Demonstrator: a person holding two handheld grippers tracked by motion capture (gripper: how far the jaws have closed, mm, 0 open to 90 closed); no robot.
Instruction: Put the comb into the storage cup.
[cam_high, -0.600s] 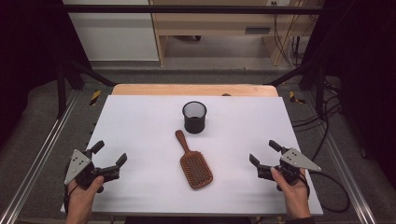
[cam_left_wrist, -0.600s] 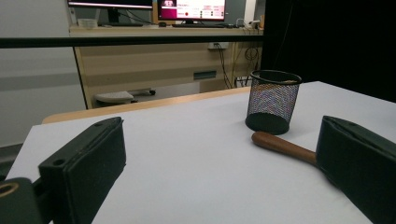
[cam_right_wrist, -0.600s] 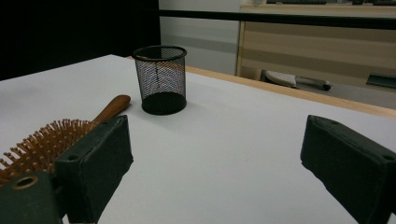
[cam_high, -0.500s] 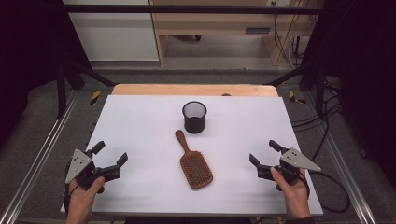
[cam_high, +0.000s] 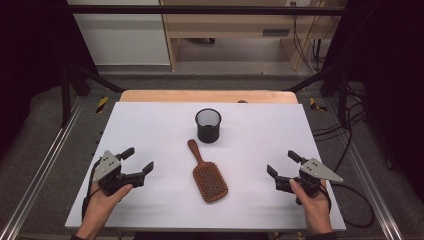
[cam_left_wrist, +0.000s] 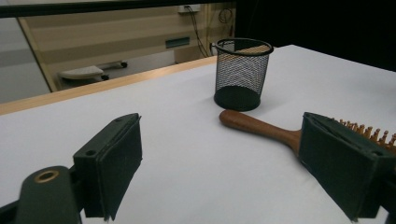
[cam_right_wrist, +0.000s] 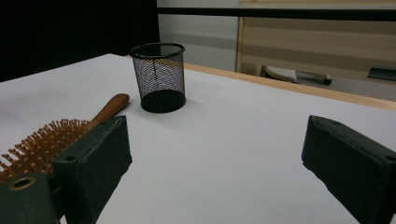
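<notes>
A brown wooden hairbrush (cam_high: 207, 172) lies bristles up in the middle of the white table, handle pointing away toward a black mesh cup (cam_high: 208, 125) that stands upright behind it. My left gripper (cam_high: 138, 160) rests near the table's front left, open with nothing between its jaws. From the left gripper view the brush handle (cam_left_wrist: 261, 128) and the cup (cam_left_wrist: 242, 73) lie ahead and to the right. My right gripper (cam_high: 281, 164) sits near the front right, open and empty. In the right gripper view the brush (cam_right_wrist: 51, 140) and cup (cam_right_wrist: 159, 77) are off to the left.
The white table surface (cam_high: 150, 125) ends at a wooden strip (cam_high: 210, 96) along its far edge. Metal frame rails run down both sides. Cables lie on the floor at the right. A wooden bench stands beyond the table.
</notes>
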